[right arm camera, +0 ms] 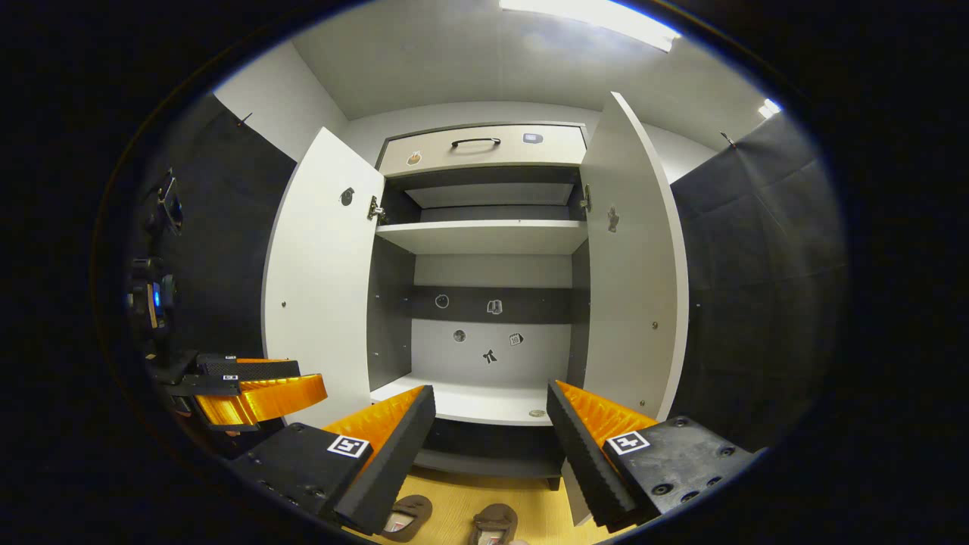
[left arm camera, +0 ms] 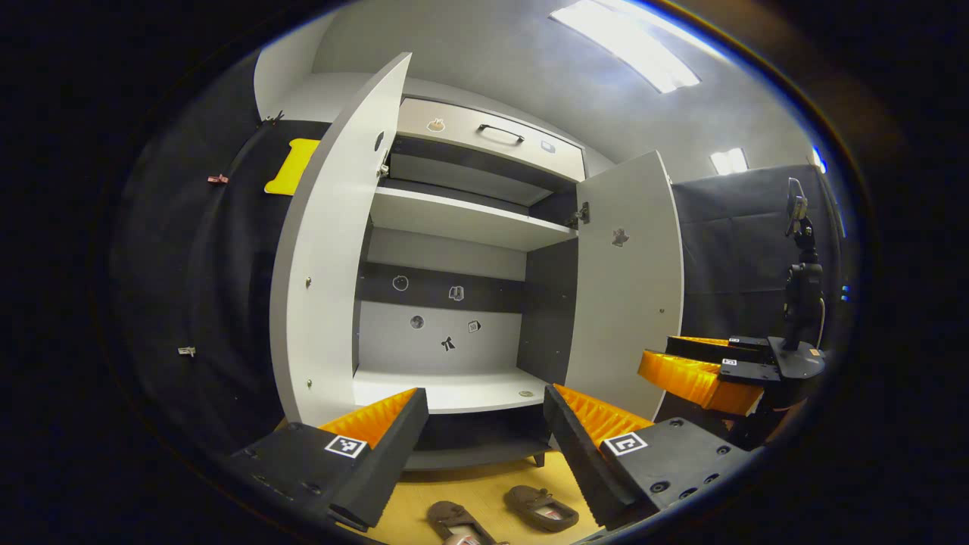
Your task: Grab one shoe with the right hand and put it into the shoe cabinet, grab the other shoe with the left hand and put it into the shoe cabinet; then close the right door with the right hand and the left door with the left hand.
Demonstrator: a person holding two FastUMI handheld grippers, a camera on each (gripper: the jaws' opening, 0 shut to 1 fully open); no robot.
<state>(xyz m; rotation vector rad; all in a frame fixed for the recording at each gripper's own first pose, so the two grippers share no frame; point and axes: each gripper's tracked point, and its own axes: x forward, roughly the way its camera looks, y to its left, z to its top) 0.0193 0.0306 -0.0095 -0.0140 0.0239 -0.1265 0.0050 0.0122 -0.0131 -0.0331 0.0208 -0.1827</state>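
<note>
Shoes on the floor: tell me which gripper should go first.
Right, probably. The right gripper hangs open with both shoes directly below it, as the task orders. The left gripper is equally open, so placement barely differs.

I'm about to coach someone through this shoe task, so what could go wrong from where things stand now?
1. Both shoes lie close together on the floor below the shoe cabinet; an open right gripper might nudge the second shoe when grabbing one.
2. The left gripper hangs close beside the right one, so they might collide.
3. The left door and right door stand wide open; a swinging arm could knock them.
</note>
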